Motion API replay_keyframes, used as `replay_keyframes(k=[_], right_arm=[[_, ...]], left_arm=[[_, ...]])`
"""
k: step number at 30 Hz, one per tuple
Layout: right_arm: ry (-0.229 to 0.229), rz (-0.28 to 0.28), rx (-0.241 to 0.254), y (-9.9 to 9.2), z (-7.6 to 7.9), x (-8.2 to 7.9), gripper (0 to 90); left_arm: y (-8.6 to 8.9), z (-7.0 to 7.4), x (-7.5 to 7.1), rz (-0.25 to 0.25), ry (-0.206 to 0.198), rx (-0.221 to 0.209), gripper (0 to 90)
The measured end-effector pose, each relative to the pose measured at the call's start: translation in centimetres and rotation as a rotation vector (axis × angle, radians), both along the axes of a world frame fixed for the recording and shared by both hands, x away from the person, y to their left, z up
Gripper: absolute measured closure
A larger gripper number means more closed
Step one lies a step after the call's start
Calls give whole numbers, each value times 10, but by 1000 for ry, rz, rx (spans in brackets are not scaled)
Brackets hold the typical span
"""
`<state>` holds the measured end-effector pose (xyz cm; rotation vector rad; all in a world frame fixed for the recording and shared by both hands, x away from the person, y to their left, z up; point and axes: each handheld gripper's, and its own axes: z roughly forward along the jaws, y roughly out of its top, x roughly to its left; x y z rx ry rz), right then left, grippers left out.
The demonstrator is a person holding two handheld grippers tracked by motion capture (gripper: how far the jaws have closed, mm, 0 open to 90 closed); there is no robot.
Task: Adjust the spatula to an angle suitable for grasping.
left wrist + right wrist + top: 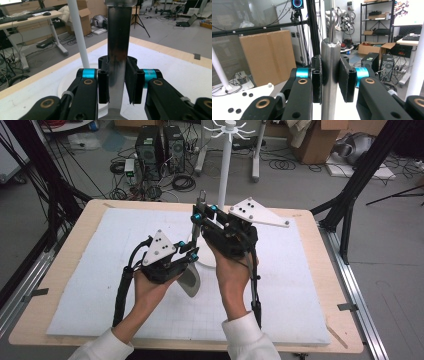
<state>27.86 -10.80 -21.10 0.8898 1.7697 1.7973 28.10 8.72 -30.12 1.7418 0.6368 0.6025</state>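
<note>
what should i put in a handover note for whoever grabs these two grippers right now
Left gripper: shut on the flat lower part of the shiny steel spatula, near its blade, low over the white foam mat.
Right gripper: shut on the same spatula's round handle, just under its wire hanging loop, held higher.
The spatula is off the mat, tilted up, in front of the white hook stand, whose round base sits on the mat.
Done: spatula lifted and gripped by both.
Left, probably: let go with the left, raise the loop to one of the stand's top hooks. The loop is not yet on any hook.
</note>
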Motion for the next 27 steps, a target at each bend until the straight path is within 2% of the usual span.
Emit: replay_keyframes(k=[4,8,9,11,14,19,23,27], right_arm=[[4,1,-4,1,1,0,759],[10,3,-10,0,0,2,759],[15,3,-17,0,0,2,760],[7,-9,-38,0,0,3,759],[-9,-15,-58,-1,1,2,759],[5,-10,-40,-8,2,4,759],[-6,-7,-40,-12,3,3,759],[-5,-5,-45,-18,5,4,759]], left_arm=[[2,0,2,-23,6,1,736],[5,0,4,-56,28,-18,718],[6,1,5,-57,26,-30,696],[9,1,5,-66,24,-29,662],[12,1,6,-70,-1,4,626],[20,3,6,-103,-19,17,536],[28,3,7,-155,11,29,496],[41,5,5,-163,-16,2,429]])
